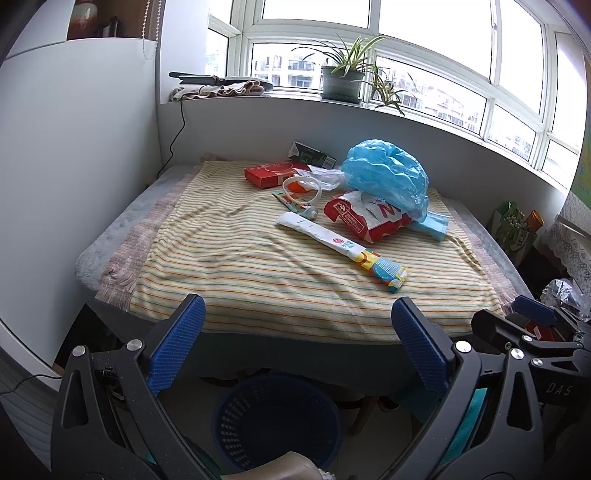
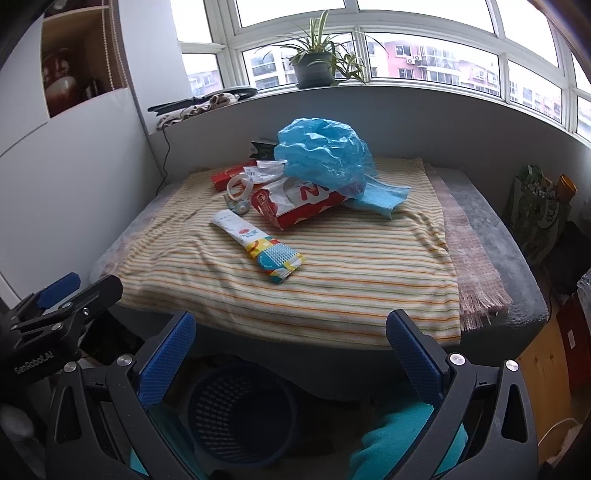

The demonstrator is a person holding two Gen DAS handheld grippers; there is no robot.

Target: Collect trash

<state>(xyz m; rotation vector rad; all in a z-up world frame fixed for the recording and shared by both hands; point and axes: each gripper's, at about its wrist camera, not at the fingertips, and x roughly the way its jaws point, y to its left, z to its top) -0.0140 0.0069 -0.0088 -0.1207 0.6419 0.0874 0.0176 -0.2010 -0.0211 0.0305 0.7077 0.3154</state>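
Daylight pours through the curved bay window (image 1: pixel 436 22) onto a low bench (image 2: pixel 517 266) draped with a yellow, orange-striped towel (image 1: pixel 236 258). On the towel's far half sits the rubbish: biggest is a crumpled blue plastic bag (image 1: pixel 384 173), lying partly on a torn red-and-white paper packet (image 1: pixel 369 216). Left of those, at the far edge, a flat red carton (image 1: pixel 269 171), and behind it a dark green box (image 1: pixel 310 153) against the wall. Nearer the middle lies a long white sachet with a colourful end (image 1: pixel 343 247), apart from the rest. Between carton and sachet, a white plastic ring (image 1: pixel 301 188) and what looks like a small squeezed tube (image 1: pixel 295 205).

On the floor below the near edge stands a dark blue perforated plastic bin (image 2: pixel 240 417), with nothing visible inside. Left gripper (image 1: pixel 295 349) hovers above it, jaws wide, holding nothing. Right gripper (image 2: pixel 291 354) likewise spread wide and empty, beside its partner.
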